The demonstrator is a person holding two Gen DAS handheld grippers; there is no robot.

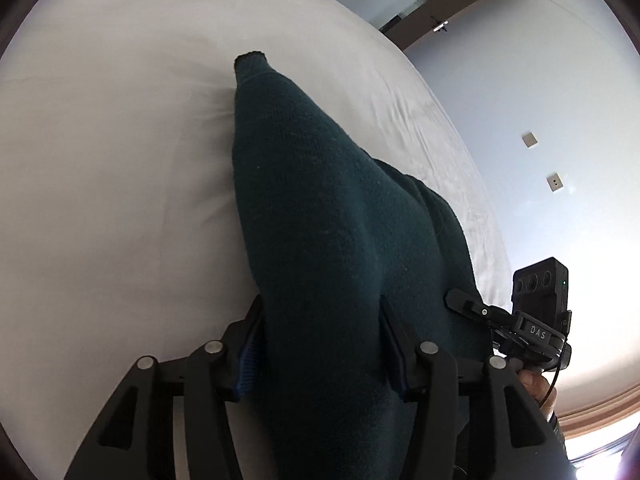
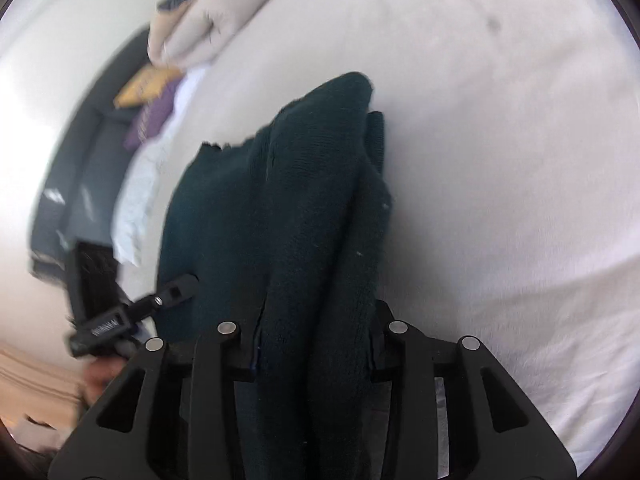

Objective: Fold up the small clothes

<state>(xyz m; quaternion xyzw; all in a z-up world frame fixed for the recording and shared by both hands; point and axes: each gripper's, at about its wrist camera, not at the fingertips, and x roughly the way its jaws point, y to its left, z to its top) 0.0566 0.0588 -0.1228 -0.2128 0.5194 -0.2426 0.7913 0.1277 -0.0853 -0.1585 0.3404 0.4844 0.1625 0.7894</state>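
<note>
Dark teal knit garment (image 1: 320,220) bunched between both clamped pairs of jaws, left gripper (image 1: 320,344) and right gripper (image 2: 316,340), draped onto white bed (image 1: 120,160); likely to slip, thick folds unevenly pinched.

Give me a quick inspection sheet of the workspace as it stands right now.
Surface: white bed sheet, lightly creased.
Job's things: dark green knit garment, bunched, trailing onto the sheet.
Clutter: folded pale clothes, yellow and purple items at the bed's far edge.
Grippers: left tool and right tool each clamp a fold of the garment.
Cables: thin black lead by the right tool's handle.
Surroundings: pale wall with two sockets.
</note>
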